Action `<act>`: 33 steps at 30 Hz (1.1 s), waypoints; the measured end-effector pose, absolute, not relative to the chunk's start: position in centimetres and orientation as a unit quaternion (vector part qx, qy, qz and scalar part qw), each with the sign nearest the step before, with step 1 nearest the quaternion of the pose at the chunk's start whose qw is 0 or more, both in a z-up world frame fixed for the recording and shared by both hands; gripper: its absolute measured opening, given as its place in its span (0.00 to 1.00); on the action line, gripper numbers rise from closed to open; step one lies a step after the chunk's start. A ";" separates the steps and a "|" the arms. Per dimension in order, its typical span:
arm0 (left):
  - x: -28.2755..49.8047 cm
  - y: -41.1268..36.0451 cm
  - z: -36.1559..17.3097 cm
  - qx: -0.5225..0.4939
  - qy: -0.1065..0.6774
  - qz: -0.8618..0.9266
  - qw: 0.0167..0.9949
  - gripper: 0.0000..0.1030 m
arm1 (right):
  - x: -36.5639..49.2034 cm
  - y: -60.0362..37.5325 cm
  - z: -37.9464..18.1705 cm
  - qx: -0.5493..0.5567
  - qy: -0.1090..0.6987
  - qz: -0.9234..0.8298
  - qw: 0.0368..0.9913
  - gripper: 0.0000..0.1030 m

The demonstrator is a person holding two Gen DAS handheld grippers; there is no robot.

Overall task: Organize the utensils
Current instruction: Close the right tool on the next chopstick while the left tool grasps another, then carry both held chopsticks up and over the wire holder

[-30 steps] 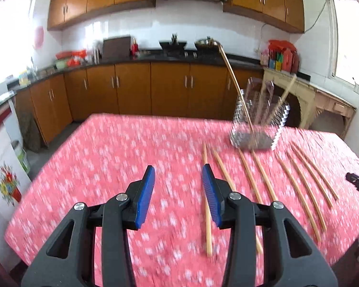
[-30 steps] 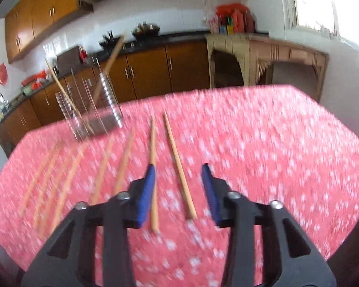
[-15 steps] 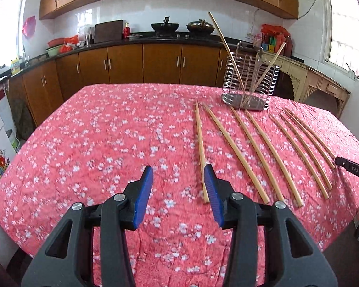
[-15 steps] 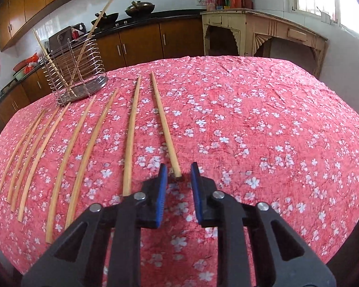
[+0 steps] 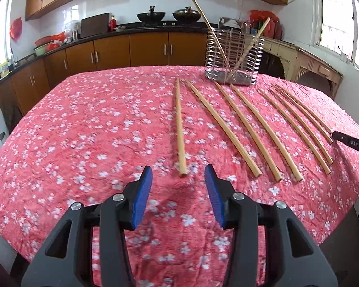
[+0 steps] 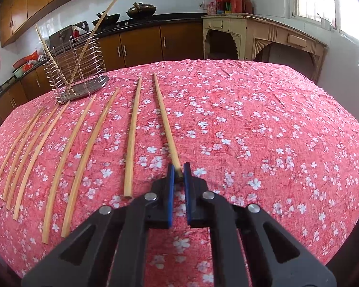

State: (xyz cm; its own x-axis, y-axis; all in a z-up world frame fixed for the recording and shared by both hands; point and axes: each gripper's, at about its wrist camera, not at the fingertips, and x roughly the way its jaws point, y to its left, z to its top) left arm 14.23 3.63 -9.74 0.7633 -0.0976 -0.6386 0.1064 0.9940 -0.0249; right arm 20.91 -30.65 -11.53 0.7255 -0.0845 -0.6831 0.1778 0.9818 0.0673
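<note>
Several wooden chopsticks lie side by side on the red floral tablecloth (image 5: 95,124). My left gripper (image 5: 178,169) is open, low over the cloth, and the near end of the leftmost chopstick (image 5: 179,124) lies in the gap between its blue pads, untouched. My right gripper (image 6: 179,167) is shut on the near end of the rightmost chopstick (image 6: 165,117), which still rests along the cloth. A wire utensil holder (image 5: 229,77) stands at the far side with two chopsticks leaning in it; it is also in the right wrist view as the holder (image 6: 83,88).
The other chopsticks (image 5: 251,124) fan out between the two held ends. Part of the right gripper's body (image 5: 351,141) and a hand show at the right edge. Behind the table are kitchen cabinets (image 5: 143,50) and a pale wooden side table (image 6: 263,35).
The right jaws closed from wide apart onto the rightmost chopstick's end. The left gripper sank toward the cloth and came up to the leftmost chopstick's near end.
</note>
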 end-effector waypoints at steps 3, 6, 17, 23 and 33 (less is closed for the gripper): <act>14.6 3.4 -10.0 -0.004 0.347 -0.056 0.936 0.43 | 21.0 -30.7 -11.5 0.066 0.364 -0.071 0.926 0.09; 14.9 3.1 -10.1 -0.002 0.345 -0.049 0.937 0.39 | 20.9 -30.7 -11.5 0.068 0.364 -0.071 0.926 0.09; 15.8 3.2 -10.3 -0.004 0.342 -0.018 0.939 0.07 | 20.8 -30.4 -11.6 0.060 0.361 -0.074 0.928 0.09; 15.6 4.0 -9.3 -0.005 0.348 -0.033 0.937 0.06 | 20.5 -30.4 -10.6 0.070 0.355 -0.064 0.930 0.08; 14.9 5.5 -1.6 0.012 0.271 -0.038 0.962 0.06 | 18.7 -30.6 -1.9 0.056 0.252 -0.061 0.964 0.07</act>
State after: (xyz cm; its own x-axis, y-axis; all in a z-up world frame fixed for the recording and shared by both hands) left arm 14.90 5.51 -1.63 0.8499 -0.0672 -0.5226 0.0800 0.9968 0.0019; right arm 18.69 -30.56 -1.93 0.8652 -0.0894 -0.4934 0.1457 0.9864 0.0766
